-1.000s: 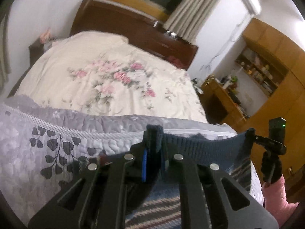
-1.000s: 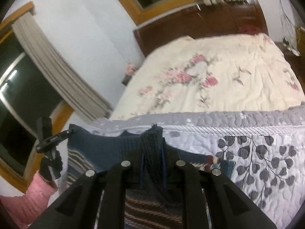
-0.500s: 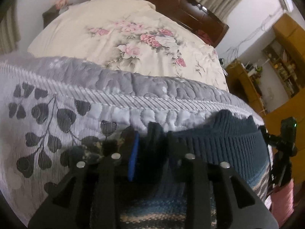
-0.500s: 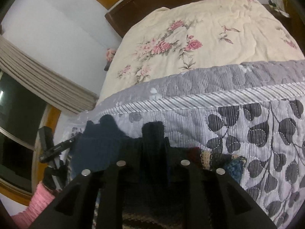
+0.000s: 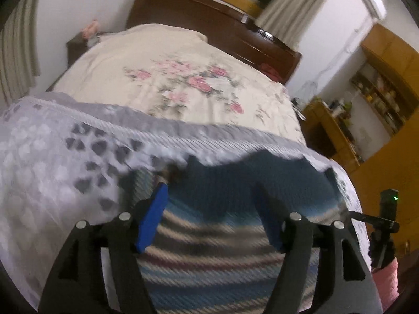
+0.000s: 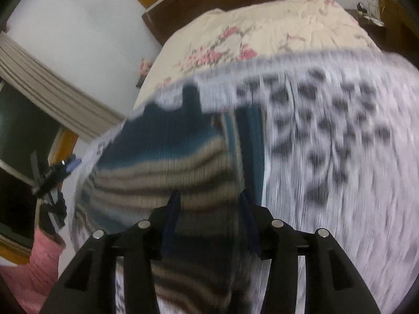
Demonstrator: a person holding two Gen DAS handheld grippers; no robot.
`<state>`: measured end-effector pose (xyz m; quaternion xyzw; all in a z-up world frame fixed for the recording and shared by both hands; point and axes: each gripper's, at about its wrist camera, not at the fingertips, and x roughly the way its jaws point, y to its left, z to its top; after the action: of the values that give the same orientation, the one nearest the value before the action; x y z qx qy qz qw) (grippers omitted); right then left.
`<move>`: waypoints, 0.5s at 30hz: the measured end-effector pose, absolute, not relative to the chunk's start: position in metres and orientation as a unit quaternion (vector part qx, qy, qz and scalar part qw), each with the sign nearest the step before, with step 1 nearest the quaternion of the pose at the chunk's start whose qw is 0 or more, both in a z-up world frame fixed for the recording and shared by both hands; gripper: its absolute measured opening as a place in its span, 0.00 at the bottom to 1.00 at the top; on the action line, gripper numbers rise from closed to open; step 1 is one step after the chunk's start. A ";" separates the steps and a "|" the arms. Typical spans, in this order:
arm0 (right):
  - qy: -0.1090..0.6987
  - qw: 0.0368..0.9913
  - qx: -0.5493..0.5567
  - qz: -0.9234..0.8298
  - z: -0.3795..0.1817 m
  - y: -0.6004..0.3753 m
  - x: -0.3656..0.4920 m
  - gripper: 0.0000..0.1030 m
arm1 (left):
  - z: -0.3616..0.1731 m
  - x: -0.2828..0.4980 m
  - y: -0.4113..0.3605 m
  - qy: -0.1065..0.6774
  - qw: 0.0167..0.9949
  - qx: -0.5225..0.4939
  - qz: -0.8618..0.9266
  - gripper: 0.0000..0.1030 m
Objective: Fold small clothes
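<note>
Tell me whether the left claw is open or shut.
Open: the left claw has its blue pads spread wide, with the striped sweater lying flat between them.

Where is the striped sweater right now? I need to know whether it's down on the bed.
The striped sweater lies on the grey leaf-print quilt at the near end of the bed, directly ahead of both open grippers in both wrist views.

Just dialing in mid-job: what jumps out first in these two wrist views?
The striped knit sweater with its dark blue band, lying on the grey leaf-print quilt at the foot of the bed. The left gripper is open over it with blue pads spread; the right gripper is open too. Farther back lies a cream floral bedspread below a dark wooden headboard.
</note>
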<state>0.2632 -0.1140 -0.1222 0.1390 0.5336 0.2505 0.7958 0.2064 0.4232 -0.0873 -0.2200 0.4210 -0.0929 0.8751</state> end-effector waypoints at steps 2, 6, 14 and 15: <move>0.538 0.791 0.141 0.254 -0.128 -0.113 0.245 0.32 | -0.090 0.197 0.404 0.429 0.873 -0.206 -0.106 0.67; 0.525 0.798 0.165 0.246 -0.130 -0.121 0.226 0.12 | -0.105 0.183 0.366 0.453 0.864 -0.177 -0.131 0.69; 0.558 0.783 0.174 0.212 -0.160 -0.128 0.220 0.11 | -0.148 0.173 0.354 0.479 0.855 -0.159 -0.118 0.69; 0.559 0.783 0.174 0.212 -0.161 -0.126 0.221 0.11 | -0.148 0.173 0.354 0.478 0.855 -0.161 -0.117 0.69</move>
<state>0.2210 -0.1262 -0.1614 0.1740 0.5590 0.2118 0.7825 0.1729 0.3542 -0.1478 -0.1608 0.4782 -0.1168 0.8555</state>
